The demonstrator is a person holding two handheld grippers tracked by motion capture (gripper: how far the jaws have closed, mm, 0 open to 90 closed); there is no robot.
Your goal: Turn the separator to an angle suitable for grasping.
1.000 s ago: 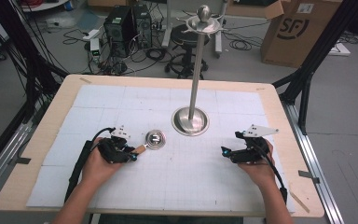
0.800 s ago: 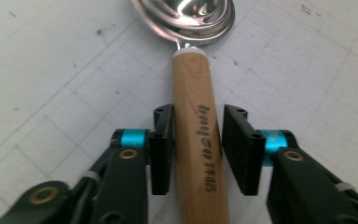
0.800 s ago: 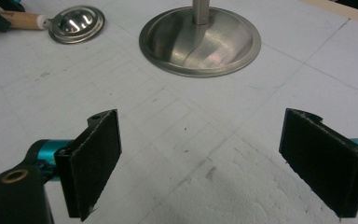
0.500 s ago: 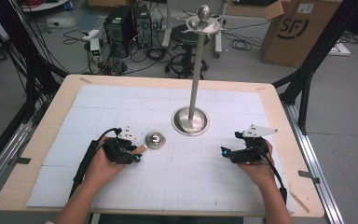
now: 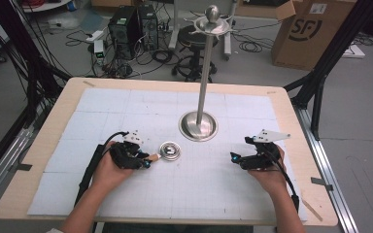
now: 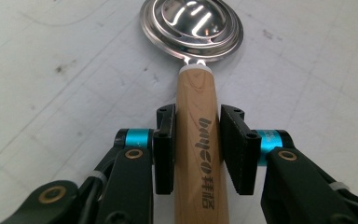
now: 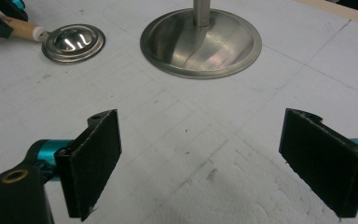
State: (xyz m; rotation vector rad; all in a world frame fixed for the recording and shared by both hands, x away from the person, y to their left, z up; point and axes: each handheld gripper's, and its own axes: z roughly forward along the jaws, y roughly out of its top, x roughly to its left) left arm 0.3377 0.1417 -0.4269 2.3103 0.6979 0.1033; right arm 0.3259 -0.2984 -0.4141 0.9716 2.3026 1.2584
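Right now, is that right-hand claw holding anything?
No, the right gripper stands wide open above the bare white table, nothing between its pads.

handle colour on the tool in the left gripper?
Light wood handle with dark printed lettering; clearest in the left gripper view.

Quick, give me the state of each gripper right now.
Left gripper: shut on the wooden handle of the metal ladle, which lies on the table.
Right gripper: open, holding nothing.

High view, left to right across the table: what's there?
Left tool gripping the wooden handle → metal scoop head → stand base → right tool, jaws open.
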